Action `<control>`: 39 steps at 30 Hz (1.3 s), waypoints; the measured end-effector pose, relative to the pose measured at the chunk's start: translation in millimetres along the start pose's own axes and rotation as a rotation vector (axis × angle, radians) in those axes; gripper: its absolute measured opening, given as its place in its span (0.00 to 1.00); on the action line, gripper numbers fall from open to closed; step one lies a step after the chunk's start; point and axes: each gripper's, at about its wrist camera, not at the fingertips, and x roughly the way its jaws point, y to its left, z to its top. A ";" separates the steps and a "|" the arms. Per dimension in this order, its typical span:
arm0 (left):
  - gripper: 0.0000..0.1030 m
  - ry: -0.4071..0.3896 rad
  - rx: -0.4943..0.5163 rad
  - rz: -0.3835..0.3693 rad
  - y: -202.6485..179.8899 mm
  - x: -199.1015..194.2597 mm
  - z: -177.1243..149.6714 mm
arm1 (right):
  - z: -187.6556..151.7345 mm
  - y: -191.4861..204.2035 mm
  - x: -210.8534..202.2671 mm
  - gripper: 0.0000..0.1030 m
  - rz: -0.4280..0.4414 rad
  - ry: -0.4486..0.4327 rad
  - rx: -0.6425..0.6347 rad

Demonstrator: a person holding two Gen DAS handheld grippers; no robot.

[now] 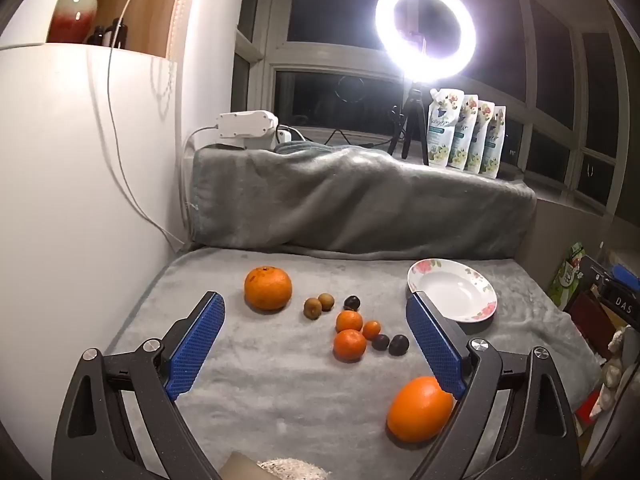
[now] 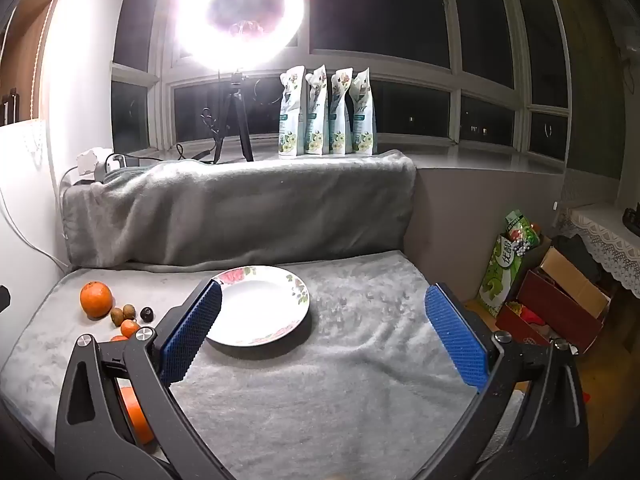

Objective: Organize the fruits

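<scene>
Blanket-draped ledge [image 1: 360, 200], ring light [image 1: 425, 30], pouches [image 1: 466, 136] behind scattered fruit [image 1: 350, 330].

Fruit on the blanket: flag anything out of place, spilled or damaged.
Nothing looks damaged or spilled. One smooth orange lies alone near the front, apart from the cluster around the small tangerines. The plate is empty; no fruit sorted yet.

Grey fleece blanket [image 1: 280, 380], white plate [image 2: 260, 308] with pink-and-green floral rim, orange citrus [image 1: 268, 288], brown kiwis [image 1: 312, 308], dark purple plums [image 1: 399, 345], blue dimpled gripper pads [image 1: 192, 356]
</scene>
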 end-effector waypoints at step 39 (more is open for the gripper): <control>0.90 -0.032 0.007 0.005 -4.0 -8.0 2.3 | -1.7 2.0 -0.8 1.00 0.003 -0.003 -0.009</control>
